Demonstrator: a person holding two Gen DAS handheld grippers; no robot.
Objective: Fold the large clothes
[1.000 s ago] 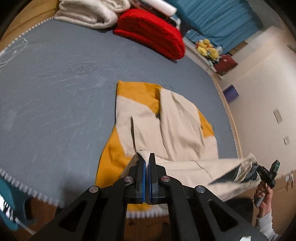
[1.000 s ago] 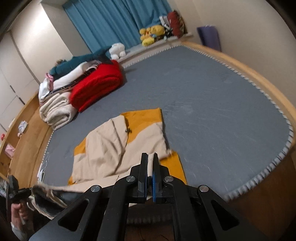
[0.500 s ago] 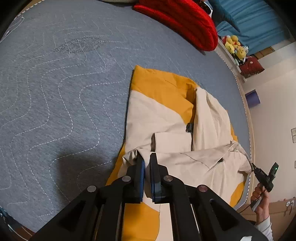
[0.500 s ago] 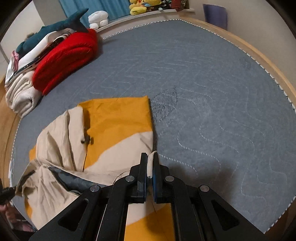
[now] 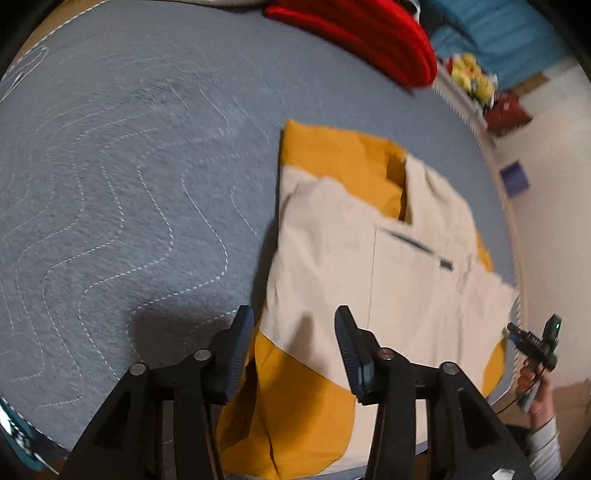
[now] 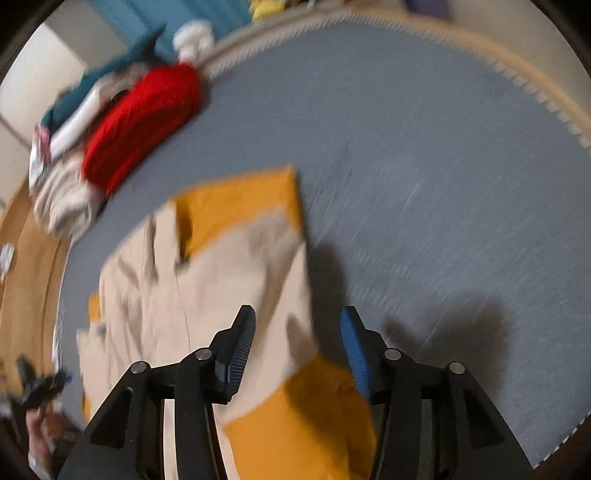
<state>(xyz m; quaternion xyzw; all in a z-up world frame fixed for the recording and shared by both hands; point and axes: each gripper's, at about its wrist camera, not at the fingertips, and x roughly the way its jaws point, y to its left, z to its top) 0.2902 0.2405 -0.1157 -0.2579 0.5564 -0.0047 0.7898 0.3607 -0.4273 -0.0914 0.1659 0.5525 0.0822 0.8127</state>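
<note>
The beige and mustard garment (image 5: pixel 369 266) is spread on the grey quilted bed (image 5: pixel 110 184), near its front edge. The left claw (image 5: pixel 293 347) and the right claw (image 6: pixel 295 347) are both seen wide open above the cloth, nothing gripped. The fabric is judged soft, light and limp, best taken at a corner or a folded edge. A red blanket (image 5: pixel 362 33) and folded linens (image 6: pixel 62 195) are stacked well apart at the far side, so nothing is seen in the way
</note>
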